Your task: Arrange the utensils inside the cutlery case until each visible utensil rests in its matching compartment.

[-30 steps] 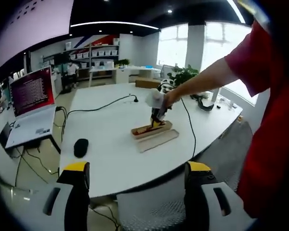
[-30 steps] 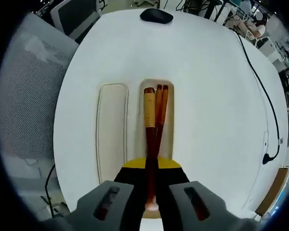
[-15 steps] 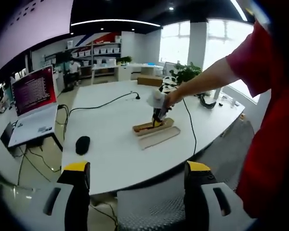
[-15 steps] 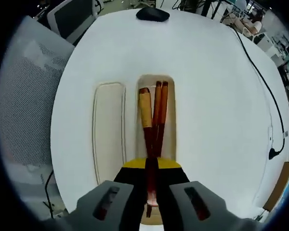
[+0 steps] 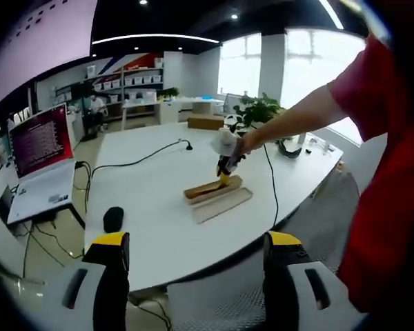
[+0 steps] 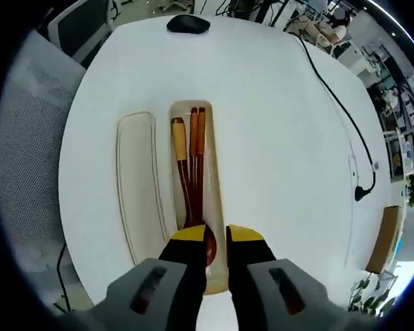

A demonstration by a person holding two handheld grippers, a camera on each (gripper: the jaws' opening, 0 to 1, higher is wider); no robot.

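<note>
White round bench (image 6: pixel 276 138), cutlery case (image 6: pixel 217 207) near its edge with a wooden spoon (image 6: pixel 183 172) and chopsticks (image 6: pixel 196 148) inside, lid (image 6: pixel 134 186) just beside, right gripper (image 6: pixel 216 238) over the spoon bowl, fingers apart and released, left gripper (image 5: pixel 196 252) off the bench edge, fingers wide apart and holding nothing, lots of bare bench toward the mouse (image 6: pixel 188 24).

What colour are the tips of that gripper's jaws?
Yellow, on black jaws; the right gripper shows it best in the right gripper view.

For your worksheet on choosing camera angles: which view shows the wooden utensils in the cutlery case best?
The right gripper view: it looks straight down on the wooden utensils lying lengthwise inside the cutlery case, beside the lid. The left gripper view shows the case small and side-on, with its contents barely visible.
</note>
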